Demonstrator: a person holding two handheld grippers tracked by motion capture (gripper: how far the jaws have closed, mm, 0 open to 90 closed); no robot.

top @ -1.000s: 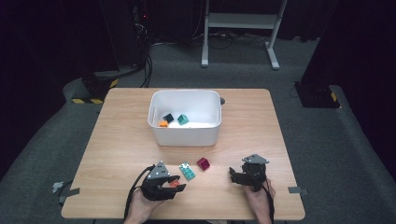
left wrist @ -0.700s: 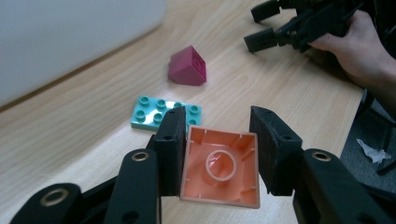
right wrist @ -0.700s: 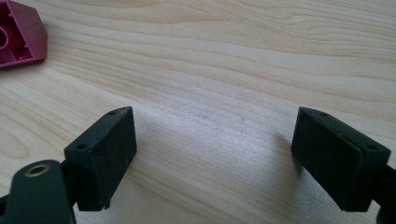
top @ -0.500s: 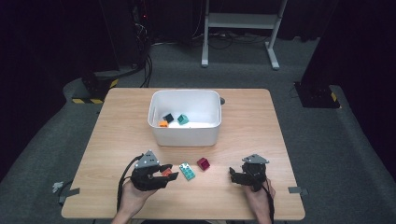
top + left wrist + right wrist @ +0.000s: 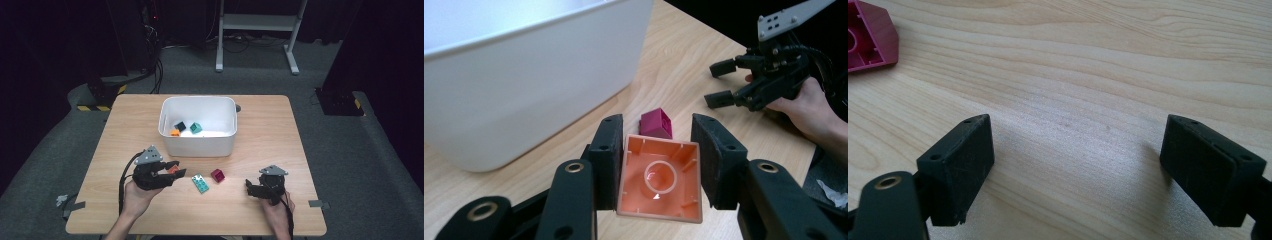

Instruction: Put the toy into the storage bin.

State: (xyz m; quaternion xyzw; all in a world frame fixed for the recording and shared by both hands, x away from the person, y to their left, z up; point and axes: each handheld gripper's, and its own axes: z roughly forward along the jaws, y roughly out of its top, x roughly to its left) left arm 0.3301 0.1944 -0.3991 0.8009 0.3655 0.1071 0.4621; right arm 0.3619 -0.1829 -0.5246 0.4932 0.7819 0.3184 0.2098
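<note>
at the near edge of the wooden worktop (image 5: 280, 130), a person's two hands come in from below, each holding black tongs. the left tongs (image 5: 172, 172) are closed on an orange plastic brick (image 5: 659, 182), held with its hollow underside facing the left gripper view's camera and lifted clear of the wood. the right tongs (image 5: 251, 186) rest low over bare wood near the right front edge, their jaws standing wide apart with nothing between them. between the two tongs lie a teal studded brick (image 5: 200, 183) and, just beside it to the right, a magenta brick (image 5: 217, 175), both on the worktop. farther back, near the middle, stands a white rectangular tub (image 5: 197, 145); inside it are a small orange block (image 5: 175, 133), a black block (image 5: 180, 125) and a teal block (image 5: 196, 128), close together. beyond the worktop is grey carpet, with the legs of a white stand (image 5: 257, 22) and dark cables at the back.
</note>
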